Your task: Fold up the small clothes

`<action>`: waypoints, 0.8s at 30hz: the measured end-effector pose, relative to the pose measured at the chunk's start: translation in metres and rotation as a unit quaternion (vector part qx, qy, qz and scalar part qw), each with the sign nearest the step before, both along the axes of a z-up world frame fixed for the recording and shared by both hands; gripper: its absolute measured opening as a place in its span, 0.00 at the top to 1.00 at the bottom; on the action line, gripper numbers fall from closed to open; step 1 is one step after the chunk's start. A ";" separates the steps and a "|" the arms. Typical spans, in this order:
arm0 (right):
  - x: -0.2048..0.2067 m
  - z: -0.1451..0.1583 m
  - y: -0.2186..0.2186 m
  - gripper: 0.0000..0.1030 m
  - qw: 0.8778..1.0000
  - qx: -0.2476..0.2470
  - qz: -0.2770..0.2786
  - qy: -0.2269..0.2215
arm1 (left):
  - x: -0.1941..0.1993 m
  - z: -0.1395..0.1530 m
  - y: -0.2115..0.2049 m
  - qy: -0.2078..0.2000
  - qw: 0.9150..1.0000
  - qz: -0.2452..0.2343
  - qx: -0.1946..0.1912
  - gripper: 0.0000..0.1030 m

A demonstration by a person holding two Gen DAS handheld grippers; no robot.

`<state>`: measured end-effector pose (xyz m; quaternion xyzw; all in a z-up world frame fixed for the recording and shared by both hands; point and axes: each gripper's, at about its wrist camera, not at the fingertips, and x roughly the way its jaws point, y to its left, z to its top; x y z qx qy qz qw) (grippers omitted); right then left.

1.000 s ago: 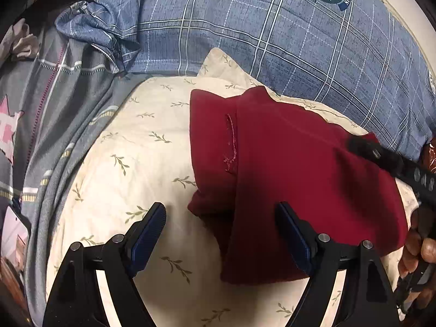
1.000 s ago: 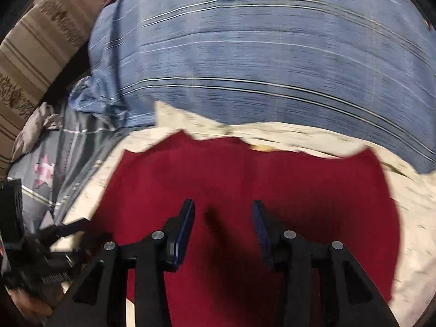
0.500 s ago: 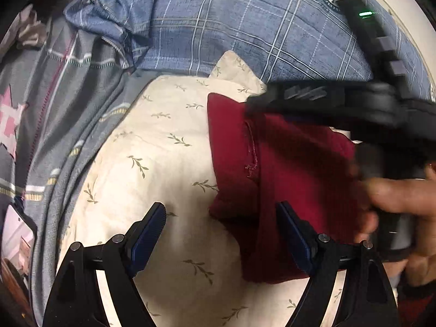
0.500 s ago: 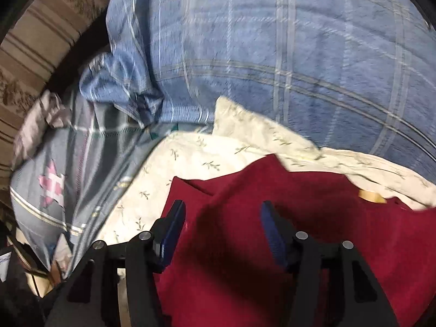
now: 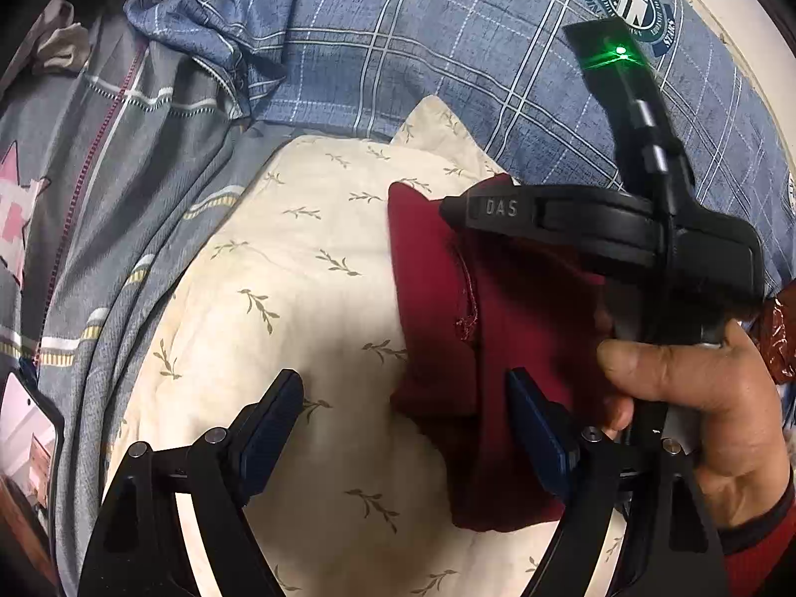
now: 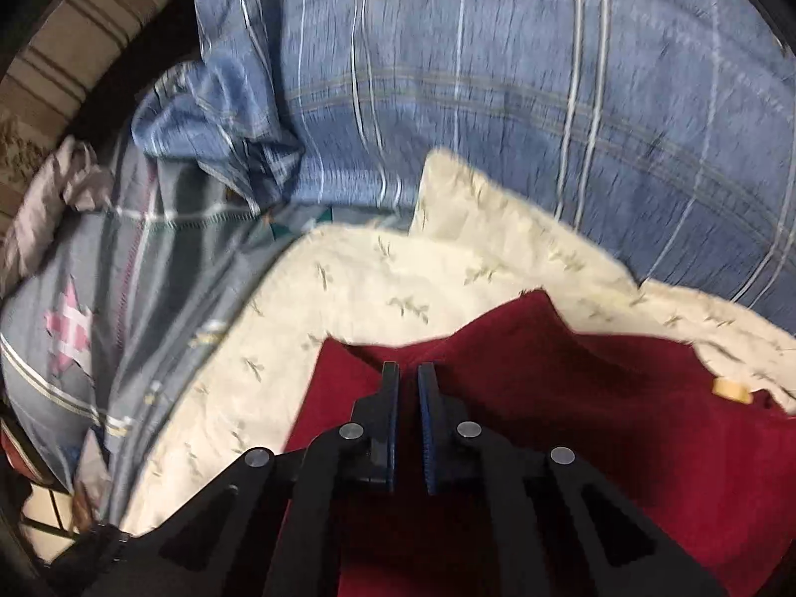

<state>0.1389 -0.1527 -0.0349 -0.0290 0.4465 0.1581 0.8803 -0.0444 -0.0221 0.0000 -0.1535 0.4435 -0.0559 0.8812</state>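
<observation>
I saw the red garment (image 5: 502,328) as a soft knit, deep crimson, lying partly folded on the cream cloth (image 5: 308,308). That cloth was smooth and thin, printed with small olive leaf sprigs. In the left wrist view the garment's long axis ran from the near edge of the picture away toward the blue plaid pillow (image 5: 447,49), with a stitched seam and loose thread ends running along the same line. Its far end rose to a small point just short of the pillow.

My left gripper (image 5: 408,428) stood wide apart, holding nothing. One blue pad lay over the cream cloth and the other over the garment's near left edge.

My right gripper (image 6: 408,383) had its jaws drawn almost together, only a thin slit between the blue pads. The tips sat at a fold in the red fabric; the view was blurred, and I could not tell whether any cloth was pinched between them. In the left wrist view its black plastic body crossed above the garment, with the right hand (image 5: 696,398) wrapped around the handle.

A grey quilt (image 5: 99,229) with a pink star patch lay crumpled to the left.
</observation>
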 end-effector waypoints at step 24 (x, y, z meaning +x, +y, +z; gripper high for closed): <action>-0.012 0.025 -0.014 0.86 1.000 0.009 0.023 -0.008 | 0.011 -0.007 -0.001 0.004 0.999 0.000 -0.040 0.20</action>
